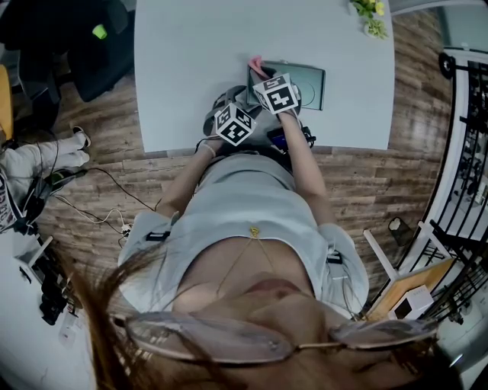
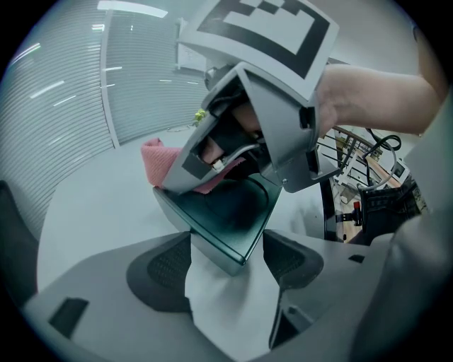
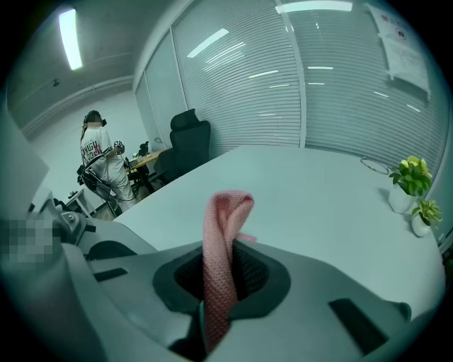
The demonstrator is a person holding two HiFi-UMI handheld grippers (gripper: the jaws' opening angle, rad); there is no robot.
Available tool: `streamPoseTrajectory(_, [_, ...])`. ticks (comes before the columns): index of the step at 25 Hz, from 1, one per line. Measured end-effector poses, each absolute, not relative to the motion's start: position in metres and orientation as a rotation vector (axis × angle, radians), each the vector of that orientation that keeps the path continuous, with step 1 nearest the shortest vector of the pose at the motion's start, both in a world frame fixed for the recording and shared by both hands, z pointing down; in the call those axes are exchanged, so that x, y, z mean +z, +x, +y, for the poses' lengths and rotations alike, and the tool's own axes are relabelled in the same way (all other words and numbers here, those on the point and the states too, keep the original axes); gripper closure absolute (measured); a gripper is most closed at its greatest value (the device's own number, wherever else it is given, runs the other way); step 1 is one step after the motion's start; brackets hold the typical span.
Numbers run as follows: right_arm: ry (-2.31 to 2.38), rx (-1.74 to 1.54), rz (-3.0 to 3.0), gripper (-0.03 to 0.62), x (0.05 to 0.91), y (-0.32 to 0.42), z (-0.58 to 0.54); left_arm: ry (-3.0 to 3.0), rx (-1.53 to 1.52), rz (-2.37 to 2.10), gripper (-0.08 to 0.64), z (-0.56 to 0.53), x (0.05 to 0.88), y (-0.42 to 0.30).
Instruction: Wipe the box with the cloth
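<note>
A flat dark green box (image 1: pixel 305 82) lies near the front edge of the white table (image 1: pixel 191 61). In the left gripper view one corner of the box (image 2: pixel 226 219) sits between the two pads of my left gripper (image 2: pixel 226 258), and both pad tips touch its edges. My left gripper (image 1: pixel 245 103) is just in front of the box. My right gripper (image 1: pixel 261 74) is over the box's left end, shut on a pink knitted cloth (image 1: pixel 256 64). The cloth (image 3: pixel 221 247) stands up in a fold from my right gripper (image 3: pixel 219 283). The cloth (image 2: pixel 159 161) rests on the box top under the right gripper (image 2: pixel 205 166).
Two small potted plants (image 1: pixel 370 15) stand at the table's far right, the plants (image 3: pixel 413 187) well beyond the box. A black office chair (image 1: pixel 84 38) is left of the table. A person (image 3: pixel 99 166) stands far off. Metal railings (image 1: pixel 465 152) run along the right.
</note>
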State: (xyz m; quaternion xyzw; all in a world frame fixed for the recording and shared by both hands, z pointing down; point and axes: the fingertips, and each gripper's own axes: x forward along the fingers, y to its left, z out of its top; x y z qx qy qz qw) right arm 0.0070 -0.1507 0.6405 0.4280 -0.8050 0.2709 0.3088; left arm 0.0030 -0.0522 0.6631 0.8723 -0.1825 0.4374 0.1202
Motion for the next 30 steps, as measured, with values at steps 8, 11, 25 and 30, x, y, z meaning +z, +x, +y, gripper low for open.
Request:
streamPoseTrajectory(8, [1.318,0.689,-2.092,0.551,0.622,0.059,-0.139,2.547,1.279,-0.542,0.241,-0.052,0.663,0.003])
streamPoseTrajectory(11, [1.373,0.704,-2.025,0.551,0.623,0.09,-0.125,2.546,1.275,-0.546,0.241,-0.052,0.664,0.002])
streamPoseTrajectory(25, [1.588,0.754,-1.755,0.551,0.639,0.191,-0.084,2.533,1.275,-0.55,0.24,-0.053,0.665,0.002])
streamPoseTrajectory(30, [1.589,0.755,-1.74,0.551,0.643,0.192,-0.083,2.532,1.274,-0.553,0.241,-0.053,0.665,0.003])
